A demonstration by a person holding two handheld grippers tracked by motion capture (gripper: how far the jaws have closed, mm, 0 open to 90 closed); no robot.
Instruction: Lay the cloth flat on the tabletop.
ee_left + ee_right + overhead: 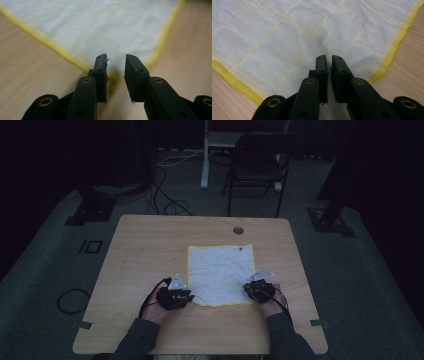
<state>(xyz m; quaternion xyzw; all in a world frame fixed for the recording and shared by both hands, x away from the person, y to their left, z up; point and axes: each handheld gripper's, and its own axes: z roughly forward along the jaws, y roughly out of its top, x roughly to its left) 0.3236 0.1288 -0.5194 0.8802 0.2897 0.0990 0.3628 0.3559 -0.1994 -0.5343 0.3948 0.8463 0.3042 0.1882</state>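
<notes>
Cloth (220, 274), white with a yellow hem, lies flat on the table (150, 245) in front of me. My right gripper (329, 60) sits over its near right corner, jaws pressed almost together, pinching a ridge of fabric. My left gripper (116, 60) is at the near left corner, jaws spread either side of it, nothing clamped.

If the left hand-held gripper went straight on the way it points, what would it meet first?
Most likely the white cloth: its yellow-edged near corner lies right at the left hand-held gripper, between the parted jaws. Whether the tips already touch it is unclear.
</notes>
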